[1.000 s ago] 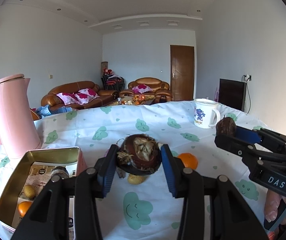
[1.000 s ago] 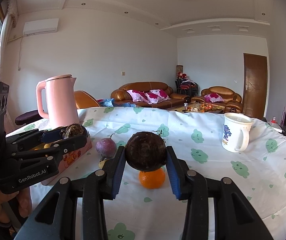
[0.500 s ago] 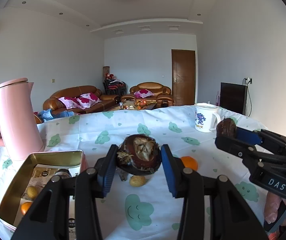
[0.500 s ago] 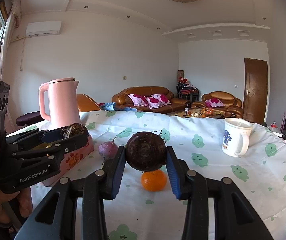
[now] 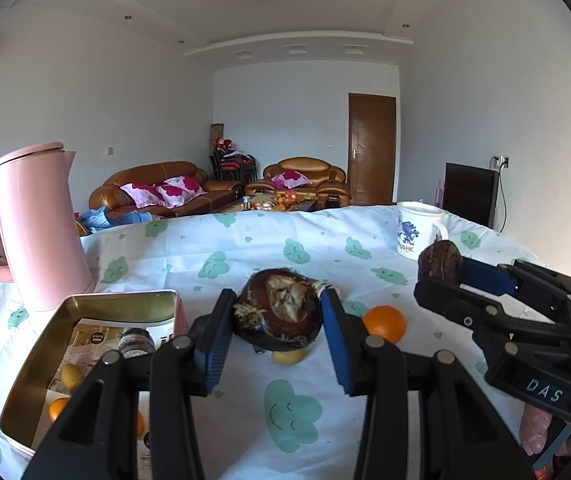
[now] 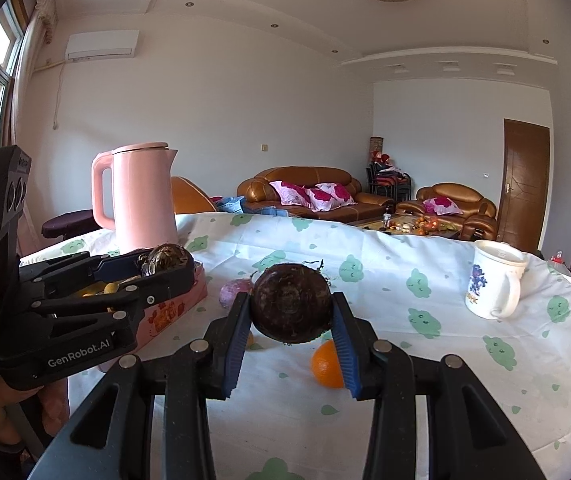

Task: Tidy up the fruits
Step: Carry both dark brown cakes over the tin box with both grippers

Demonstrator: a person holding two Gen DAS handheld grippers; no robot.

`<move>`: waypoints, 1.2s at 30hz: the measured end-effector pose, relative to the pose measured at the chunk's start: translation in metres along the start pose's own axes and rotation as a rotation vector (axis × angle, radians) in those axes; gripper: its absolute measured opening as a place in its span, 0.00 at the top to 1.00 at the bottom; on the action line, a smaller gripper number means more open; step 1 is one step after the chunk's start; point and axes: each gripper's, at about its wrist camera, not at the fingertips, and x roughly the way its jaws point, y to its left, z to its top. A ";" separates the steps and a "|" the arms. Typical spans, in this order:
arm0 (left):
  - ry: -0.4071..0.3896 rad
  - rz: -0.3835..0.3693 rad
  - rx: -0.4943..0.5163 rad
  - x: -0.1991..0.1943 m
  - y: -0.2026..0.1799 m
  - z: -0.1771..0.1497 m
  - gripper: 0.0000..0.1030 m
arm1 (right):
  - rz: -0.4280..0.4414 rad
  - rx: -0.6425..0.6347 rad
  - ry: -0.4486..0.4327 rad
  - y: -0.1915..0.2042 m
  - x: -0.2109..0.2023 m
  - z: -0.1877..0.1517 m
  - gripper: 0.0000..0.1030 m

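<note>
Above the cloud-print tablecloth (image 5: 245, 248), your left gripper (image 5: 277, 334) is clenched on a split dark fruit (image 5: 279, 314) beside the open tin (image 5: 85, 308); your right gripper (image 6: 291, 334) grips a round dark fruit (image 6: 291, 308) over the orange (image 6: 325, 366)

We see the left gripper (image 5: 277, 316) clamping a dark fruit (image 5: 279, 314) above the table (image 5: 245, 248). Right gripper (image 5: 441, 276) grips another fruit (image 5: 440, 262); tin (image 5: 97, 308) at left.

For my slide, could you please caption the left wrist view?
Left gripper holds a dark brown fruit above the tablecloth, beside an open tin.
</note>
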 end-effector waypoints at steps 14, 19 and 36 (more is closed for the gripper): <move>0.030 0.056 -0.025 -0.001 0.026 -0.002 0.56 | 0.049 -0.035 0.028 0.022 0.019 0.012 0.59; 0.040 0.078 -0.031 -0.002 0.036 -0.002 0.56 | 0.068 -0.056 0.037 0.032 0.026 0.016 0.59; 0.053 0.147 -0.055 -0.011 0.073 0.002 0.56 | 0.139 -0.117 0.051 0.069 0.051 0.037 0.59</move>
